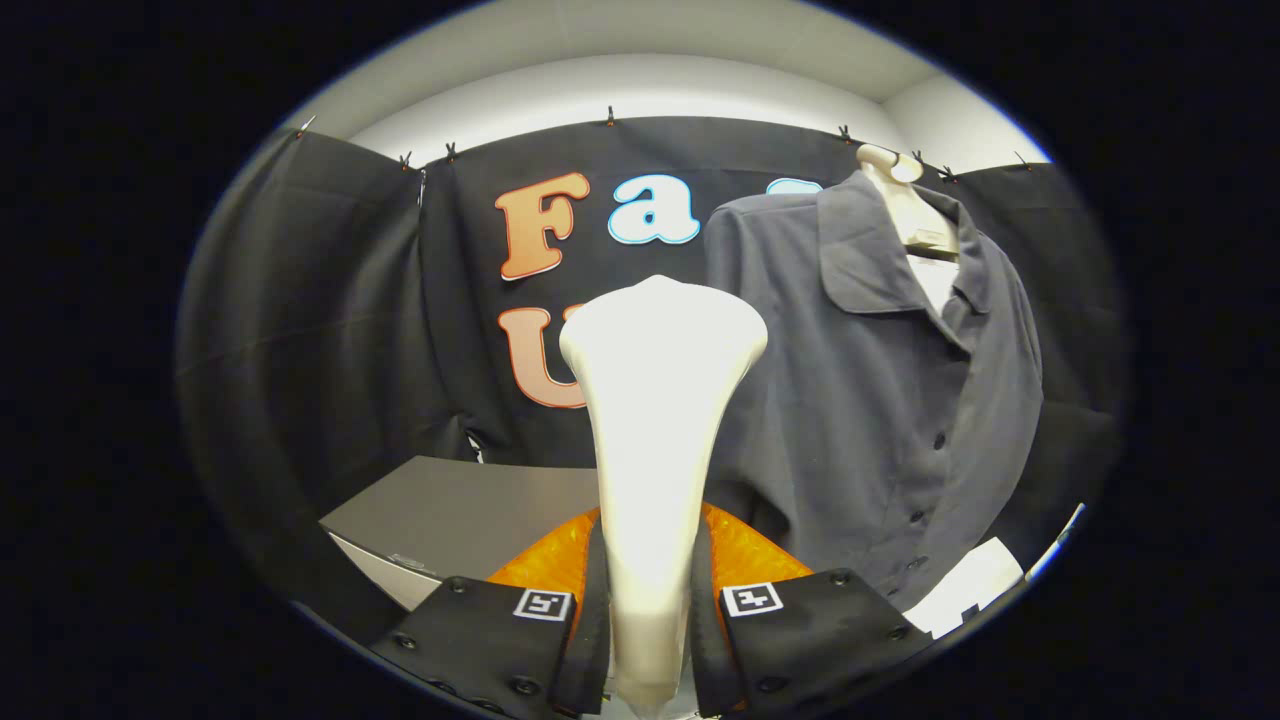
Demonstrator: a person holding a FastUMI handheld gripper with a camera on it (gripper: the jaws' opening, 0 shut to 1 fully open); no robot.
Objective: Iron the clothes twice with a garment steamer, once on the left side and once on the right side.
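A white garment steamer [655, 420] stands upright between my fingers, its wide head flaring at the top. My gripper [650, 610] is shut on the steamer's narrow handle. A dark grey button-up shirt [880, 380] hangs on a pale mannequin torso [905, 200] beyond the fingers, to the right of the steamer head. The head sits beside the shirt's left sleeve, and I cannot tell whether it touches the cloth.
A grey table top [470, 510] lies low on the left, behind the fingers. Black cloth forms the booth's back wall. A white sheet [965, 590] shows below the shirt's hem on the right.
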